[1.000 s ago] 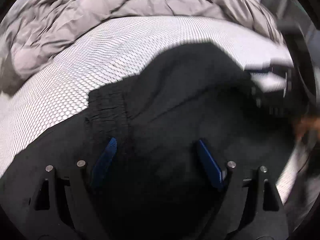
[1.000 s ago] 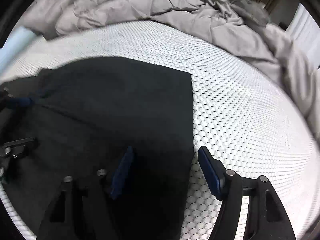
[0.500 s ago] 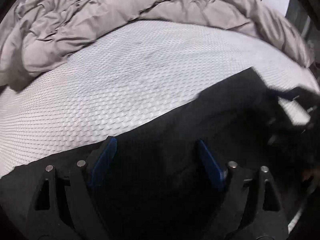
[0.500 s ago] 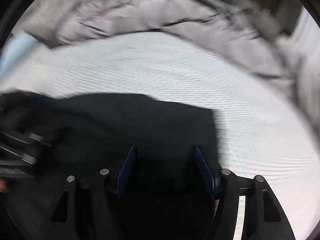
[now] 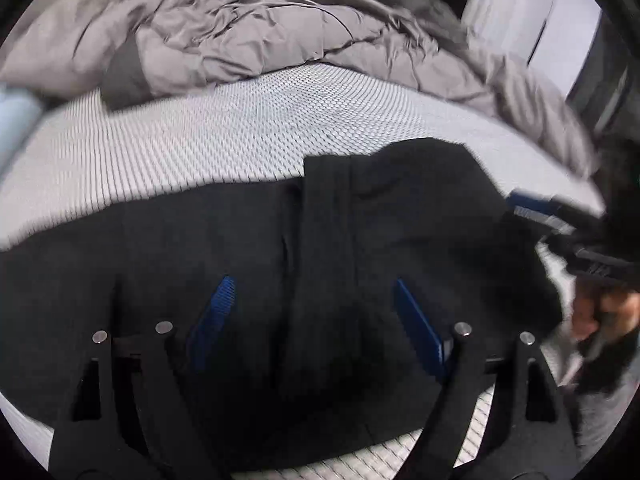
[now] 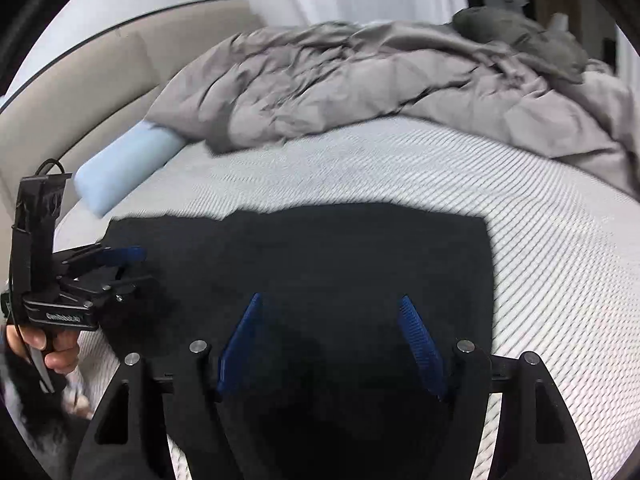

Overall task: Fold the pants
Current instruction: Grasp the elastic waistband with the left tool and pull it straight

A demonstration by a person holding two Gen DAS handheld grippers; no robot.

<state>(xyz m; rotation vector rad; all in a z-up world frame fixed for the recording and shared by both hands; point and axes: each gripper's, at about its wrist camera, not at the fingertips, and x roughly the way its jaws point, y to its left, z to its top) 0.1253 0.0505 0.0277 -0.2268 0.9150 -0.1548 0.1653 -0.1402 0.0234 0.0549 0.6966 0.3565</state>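
The bed [image 6: 560, 264] fills both views, its white honeycomb-textured cover bare to the right of the garment. A crumpled grey duvet [image 6: 360, 80] is heaped along the far side, with a darker grey bundle [image 6: 520, 36] on top at the far right. A beige padded headboard [image 6: 80, 92] curves at the left of the right wrist view, and a pale blue pillow [image 6: 124, 164] lies at its foot, just beside the duvet edge. The black pants [image 6: 340, 264] lie flat on the cover near me, folded into a broad rectangular slab; the left wrist view shows a lengthwise crease or overlapped layer running down the middle. My right gripper [image 6: 332, 340] hovers over the near part of the pants, jaws opening, blue pads apart, nothing pinched between them. My left gripper [image 5: 316, 320] is over the pants too, jaws closing yet wide apart, with only flat cloth beneath; whether the pads touch the cloth I cannot tell. My left hand [image 6: 56, 348] shows at the left edge, fingers wrapped round the handle.
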